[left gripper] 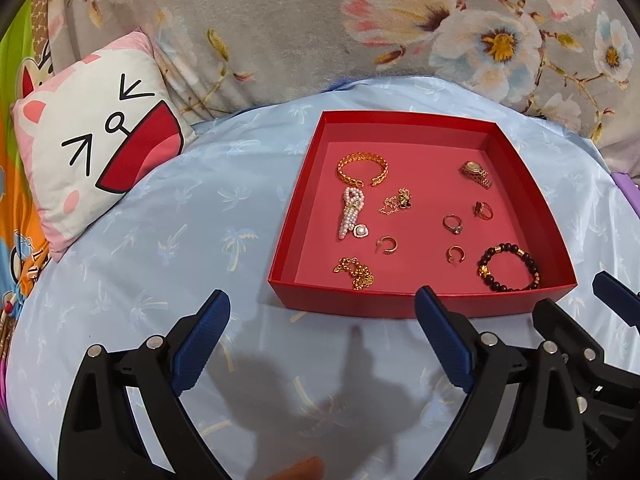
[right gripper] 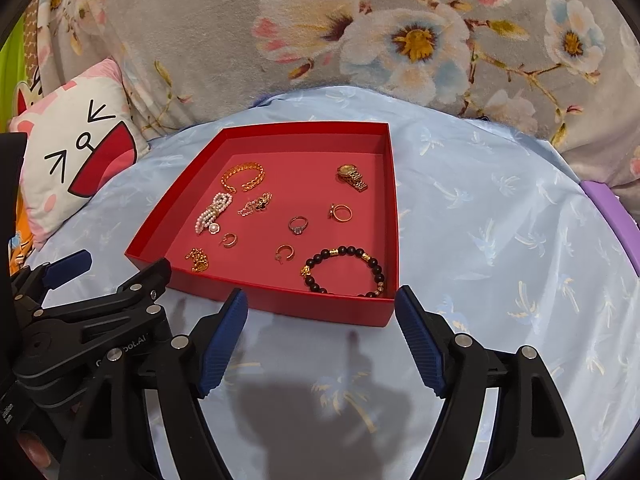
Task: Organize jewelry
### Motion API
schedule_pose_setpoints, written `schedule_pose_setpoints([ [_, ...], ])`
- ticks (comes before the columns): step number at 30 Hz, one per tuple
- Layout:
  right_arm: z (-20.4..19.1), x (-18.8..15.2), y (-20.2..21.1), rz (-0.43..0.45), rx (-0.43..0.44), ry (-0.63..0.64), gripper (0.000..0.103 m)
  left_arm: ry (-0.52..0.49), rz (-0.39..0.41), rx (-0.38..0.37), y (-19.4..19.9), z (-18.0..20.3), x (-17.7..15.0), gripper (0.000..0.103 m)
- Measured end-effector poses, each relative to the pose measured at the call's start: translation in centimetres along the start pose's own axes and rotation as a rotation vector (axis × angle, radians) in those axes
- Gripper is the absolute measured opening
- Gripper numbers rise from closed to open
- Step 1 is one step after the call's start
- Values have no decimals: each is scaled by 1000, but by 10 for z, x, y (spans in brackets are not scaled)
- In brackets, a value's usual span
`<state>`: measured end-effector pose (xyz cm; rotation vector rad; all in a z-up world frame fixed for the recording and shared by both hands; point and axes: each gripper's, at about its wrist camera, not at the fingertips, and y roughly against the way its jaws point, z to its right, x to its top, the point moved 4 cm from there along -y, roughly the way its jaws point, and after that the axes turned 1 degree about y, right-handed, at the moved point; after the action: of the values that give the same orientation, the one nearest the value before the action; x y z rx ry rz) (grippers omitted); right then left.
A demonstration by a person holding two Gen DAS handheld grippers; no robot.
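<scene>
A shallow red box [left gripper: 400, 305] [right gripper: 320, 311] lies on a light blue sheet. Inside it are a gold cuff bracelet [left gripper: 362, 169], a pearl hair clip [left gripper: 351, 212], a gold watch [left gripper: 475, 173], a dark bead bracelet [left gripper: 510, 246] [right gripper: 352, 249], a gold chain [left gripper: 356, 273], several rings and two hoop earrings. My left gripper [left gripper: 320, 300] hovers open before the box's near wall, nothing between its blue pads. My right gripper [right gripper: 320, 294] is open at the same wall, closer to the box's right corner, and holds nothing. The two grippers sit side by side.
A cat-face pillow [left gripper: 96, 152] leans at the left behind the sheet [left gripper: 180, 240]. A grey floral blanket [left gripper: 280, 32] rises at the back. A purple edge [right gripper: 608, 208] shows at the far right. Open sheet lies on both sides of the box.
</scene>
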<state>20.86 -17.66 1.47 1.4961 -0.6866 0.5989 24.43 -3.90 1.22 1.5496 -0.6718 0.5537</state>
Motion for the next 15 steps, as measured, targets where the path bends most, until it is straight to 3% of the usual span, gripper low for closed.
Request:
schedule_pose_setpoints([
  [15, 0, 0, 0, -4, -4, 2, 74, -3, -2, 4, -1, -1, -1, 91],
])
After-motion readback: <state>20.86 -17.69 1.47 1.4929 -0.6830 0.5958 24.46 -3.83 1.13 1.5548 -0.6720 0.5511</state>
